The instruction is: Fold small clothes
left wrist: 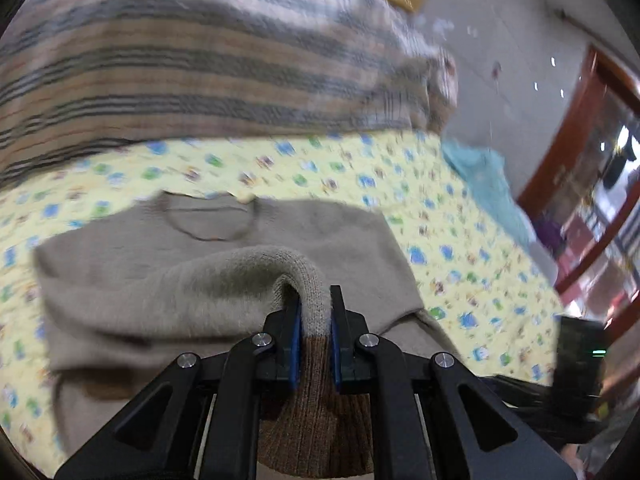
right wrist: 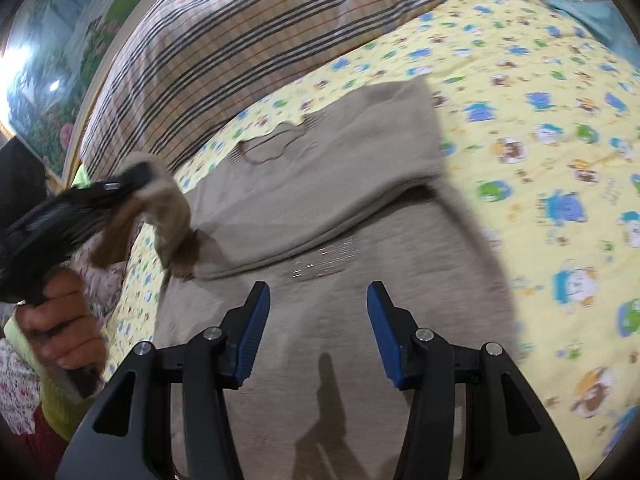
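Note:
A small beige knit sweater point(left wrist: 224, 276) lies on a yellow patterned bedsheet point(left wrist: 320, 168), neckline at the far side. My left gripper point(left wrist: 315, 300) is shut on the sweater's sleeve point(left wrist: 308, 280), near its brown ribbed cuff point(left wrist: 316, 412), and holds it lifted over the body of the sweater. In the right wrist view the sweater point(right wrist: 320, 184) spreads under my right gripper point(right wrist: 318, 300), which is open and empty just above the cloth. The left gripper point(right wrist: 132, 176) shows there at the left, holding the raised sleeve point(right wrist: 168, 208).
A striped brown and grey blanket point(left wrist: 200, 60) is bunched along the far side of the bed. A teal cloth point(left wrist: 484, 176) lies at the sheet's far right edge. The person's hand point(right wrist: 60, 320) grips the left tool. A wooden cabinet point(left wrist: 580, 160) stands beyond.

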A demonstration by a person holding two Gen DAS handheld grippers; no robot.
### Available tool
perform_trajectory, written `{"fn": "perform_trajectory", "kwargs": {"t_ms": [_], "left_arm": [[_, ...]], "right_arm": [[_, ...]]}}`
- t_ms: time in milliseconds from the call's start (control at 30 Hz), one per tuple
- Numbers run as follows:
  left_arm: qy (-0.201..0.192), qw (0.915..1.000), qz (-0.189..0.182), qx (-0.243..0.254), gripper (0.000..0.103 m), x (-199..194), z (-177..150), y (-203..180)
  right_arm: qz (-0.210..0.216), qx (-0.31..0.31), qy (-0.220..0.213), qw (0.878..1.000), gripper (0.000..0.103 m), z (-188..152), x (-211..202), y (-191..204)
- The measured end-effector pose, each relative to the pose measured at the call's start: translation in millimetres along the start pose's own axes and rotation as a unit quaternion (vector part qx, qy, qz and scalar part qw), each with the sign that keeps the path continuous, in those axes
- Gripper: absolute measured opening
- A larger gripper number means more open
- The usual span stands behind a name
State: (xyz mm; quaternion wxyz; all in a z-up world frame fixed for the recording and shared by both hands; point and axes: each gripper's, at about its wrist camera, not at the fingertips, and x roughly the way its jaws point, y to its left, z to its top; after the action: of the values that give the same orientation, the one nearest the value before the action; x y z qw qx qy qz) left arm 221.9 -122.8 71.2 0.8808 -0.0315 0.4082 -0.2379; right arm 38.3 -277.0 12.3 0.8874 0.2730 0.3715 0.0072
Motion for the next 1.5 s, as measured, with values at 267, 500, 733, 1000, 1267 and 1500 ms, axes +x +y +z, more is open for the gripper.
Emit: {"fn": "perform_trajectory", "kwargs": {"t_ms": [267, 500, 733, 1000, 1267, 1500], "left_arm": [[0.071, 0.9974, -0.001, -0.015, 0.023, 69, -20, 15], [0.029, 0.9989, 0.035, -0.015, 0.056, -2, -51, 55], [0.028, 0.9810, 0.170, -0.090, 0.056, -38, -89, 157], [0.038, 0.9603, 0.247, -0.124, 0.056, -23, -107, 216], [0.003, 0.9421, 0.288, -0.171, 0.059, -12, -106, 231], [-0.031, 0.9378, 0.275, -0.210, 0.069, -19, -117, 244]], "right_arm": [[-0.020, 0.021, 0.002, 1.000, 0.052, 4, -3, -28], [-0.010, -0.006, 0.013, 1.000, 0.058, 10, 16, -8], [-0.025, -0.119, 0.021, 0.992, 0.064, 16, 46, 43], [-0.119, -0.295, 0.061, 0.946, 0.065, -9, 95, 82], [0.153, -0.069, 0.099, 0.981, 0.014, 38, 83, 52], [0.046, 0.239, -0.021, 0.970, 0.041, 88, 50, -86]]}}
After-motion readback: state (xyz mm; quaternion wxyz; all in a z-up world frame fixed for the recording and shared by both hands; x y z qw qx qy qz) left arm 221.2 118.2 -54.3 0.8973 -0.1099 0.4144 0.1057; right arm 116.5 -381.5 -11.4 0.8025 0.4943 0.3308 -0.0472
